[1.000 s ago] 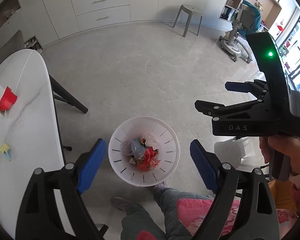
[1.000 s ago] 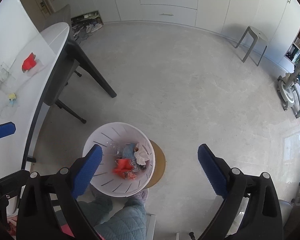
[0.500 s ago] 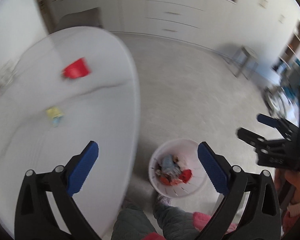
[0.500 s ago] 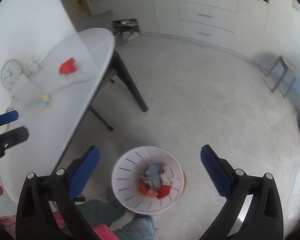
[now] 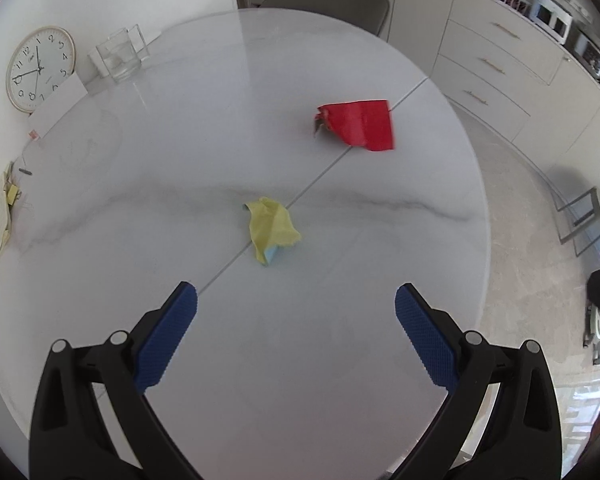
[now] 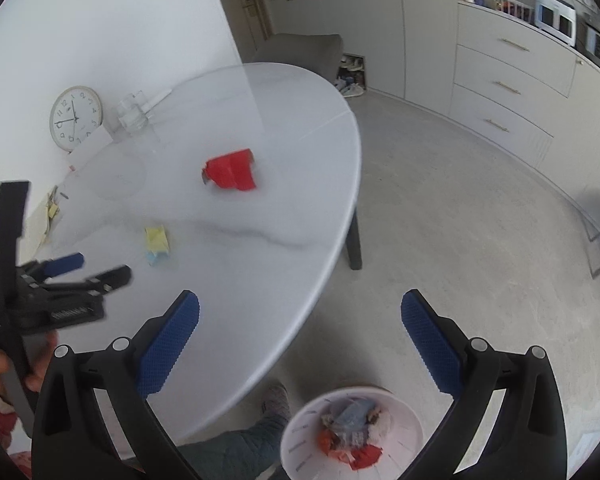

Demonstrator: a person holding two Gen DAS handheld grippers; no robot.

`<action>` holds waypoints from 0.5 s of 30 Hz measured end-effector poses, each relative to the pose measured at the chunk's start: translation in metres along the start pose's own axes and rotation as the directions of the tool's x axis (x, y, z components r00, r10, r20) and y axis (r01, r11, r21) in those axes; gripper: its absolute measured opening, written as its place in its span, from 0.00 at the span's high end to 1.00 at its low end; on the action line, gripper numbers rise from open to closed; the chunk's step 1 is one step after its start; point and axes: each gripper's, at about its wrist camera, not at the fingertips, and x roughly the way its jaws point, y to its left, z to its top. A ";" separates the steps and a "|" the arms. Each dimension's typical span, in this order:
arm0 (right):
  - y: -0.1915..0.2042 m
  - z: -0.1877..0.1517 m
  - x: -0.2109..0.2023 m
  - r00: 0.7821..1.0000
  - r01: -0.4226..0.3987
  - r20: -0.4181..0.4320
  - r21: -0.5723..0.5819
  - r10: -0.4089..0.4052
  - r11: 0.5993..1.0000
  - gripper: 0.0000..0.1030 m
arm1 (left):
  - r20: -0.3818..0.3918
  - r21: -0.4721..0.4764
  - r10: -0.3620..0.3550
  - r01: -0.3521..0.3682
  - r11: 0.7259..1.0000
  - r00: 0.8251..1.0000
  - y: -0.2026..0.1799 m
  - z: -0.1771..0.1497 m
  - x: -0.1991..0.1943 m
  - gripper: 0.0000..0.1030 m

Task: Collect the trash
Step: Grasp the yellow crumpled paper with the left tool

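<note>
My left gripper (image 5: pixel 296 316) and right gripper (image 6: pixel 300 320) both gaped wide, empty. On the white marble table (image 5: pixel 340 360), a yellow wrapper (image 5: pixel 272 228) lay mid-surface, a red wrapper (image 5: pixel 360 124) nearer the far right edge. The bin (image 6: pixel 300 440) stood on grey floor (image 6: pixel 480 220).

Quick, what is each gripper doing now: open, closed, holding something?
Left gripper: open, nothing between its pads, above the table.
Right gripper: open, holding nothing.

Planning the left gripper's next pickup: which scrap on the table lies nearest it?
The crumpled yellow scrap, lying on the table seam just ahead of the open left gripper. The red scrap lies farther off.
</note>
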 end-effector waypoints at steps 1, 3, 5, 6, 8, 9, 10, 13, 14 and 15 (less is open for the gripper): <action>0.006 0.009 0.009 1.000 -0.008 -0.003 0.000 0.008 1.000 0.03 | -0.009 -0.002 0.006 -0.006 1.000 1.000 0.000 0.004 0.008 0.08; 0.016 0.023 0.022 1.000 -0.009 -0.009 -0.002 0.009 1.000 0.03 | -0.029 -0.003 0.012 -0.012 1.000 1.000 0.000 0.016 0.025 0.10; 0.024 0.036 0.035 1.000 -0.009 -0.018 -0.004 0.009 1.000 0.03 | -0.046 -0.010 0.008 -0.008 1.000 0.999 0.002 0.028 0.042 0.15; 0.028 0.044 0.044 1.000 -0.010 -0.026 -0.004 0.010 1.000 0.03 | -0.059 -0.012 0.004 -0.005 1.000 0.998 0.004 0.033 0.049 0.18; 0.032 0.053 0.054 0.999 -0.011 -0.036 -0.004 0.011 1.000 0.03 | -0.084 -0.018 -0.005 0.003 1.000 0.996 0.007 0.042 0.066 0.23; 0.033 0.057 0.059 0.999 -0.011 -0.042 -0.006 0.010 1.000 0.03 | -0.094 -0.020 -0.003 0.001 1.000 0.996 0.006 0.042 0.071 0.26; 0.036 0.062 0.066 0.999 -0.009 -0.048 -0.008 0.009 1.000 0.03 | -0.108 -0.022 -0.004 0.002 1.000 0.994 0.007 0.044 0.078 0.28; 0.042 0.075 0.081 0.998 -0.011 -0.061 -0.013 0.010 1.000 0.02 | -0.141 -0.032 -0.015 0.011 0.999 0.990 0.008 0.043 0.091 0.40; 0.045 0.079 0.087 0.998 -0.011 -0.067 -0.019 0.009 1.000 0.02 | -0.149 -0.039 -0.020 0.014 0.999 0.989 0.009 0.042 0.094 0.46; 0.047 0.082 0.092 0.997 -0.010 -0.071 -0.024 0.008 1.000 0.03 | -0.145 -0.055 -0.037 0.029 0.998 0.989 0.011 0.041 0.096 0.49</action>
